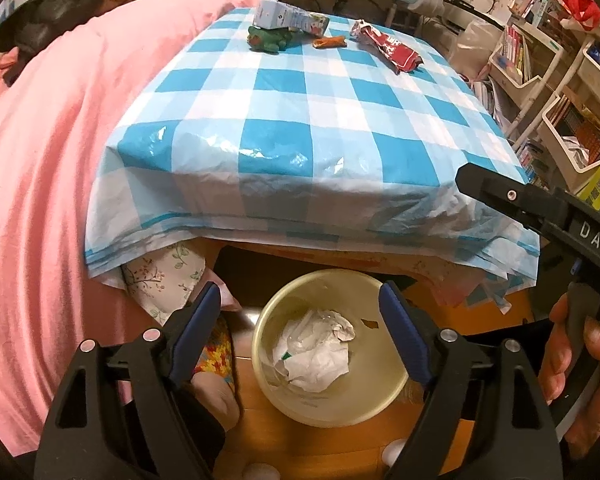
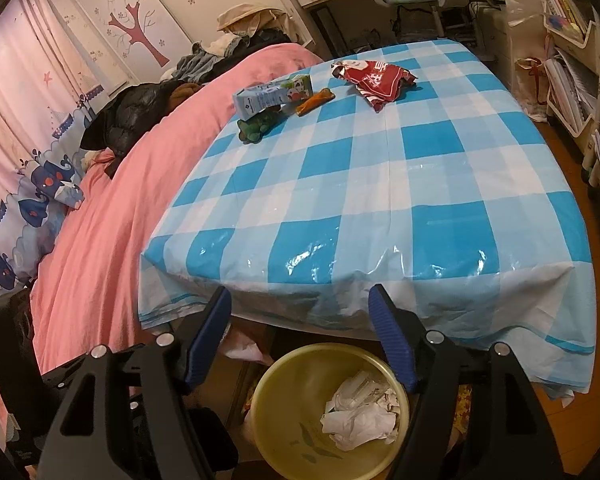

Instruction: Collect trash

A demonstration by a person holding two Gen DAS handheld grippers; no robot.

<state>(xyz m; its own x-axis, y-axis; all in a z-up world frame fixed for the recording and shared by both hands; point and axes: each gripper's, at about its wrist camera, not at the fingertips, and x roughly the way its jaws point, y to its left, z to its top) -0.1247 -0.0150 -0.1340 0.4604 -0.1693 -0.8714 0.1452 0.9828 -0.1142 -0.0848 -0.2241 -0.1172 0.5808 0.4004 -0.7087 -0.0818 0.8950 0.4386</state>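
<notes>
A: Nearest us, both the left gripper (image 1: 300, 320) and the right gripper (image 2: 300, 332) stand wide apart, holding nothing, over the round cream plastic waste bin (image 1: 268, 332) on the floor.

B: We see crumpled white paper (image 2: 360, 420) lying inside it. Farther off, on the blue-and-white checked tablecloth (image 2: 380, 184)?

A: At the far end: a green crumpled wrapper (image 2: 256, 126), a pale blue carton (image 2: 272, 94) resting on it, a small orange wrapper (image 2: 315, 101), and, rightmost, a red foil snack bag (image 2: 374, 78).

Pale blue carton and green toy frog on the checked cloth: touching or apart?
Touching. The right wrist view shows the pale blue carton resting across the green toy frog.
</notes>
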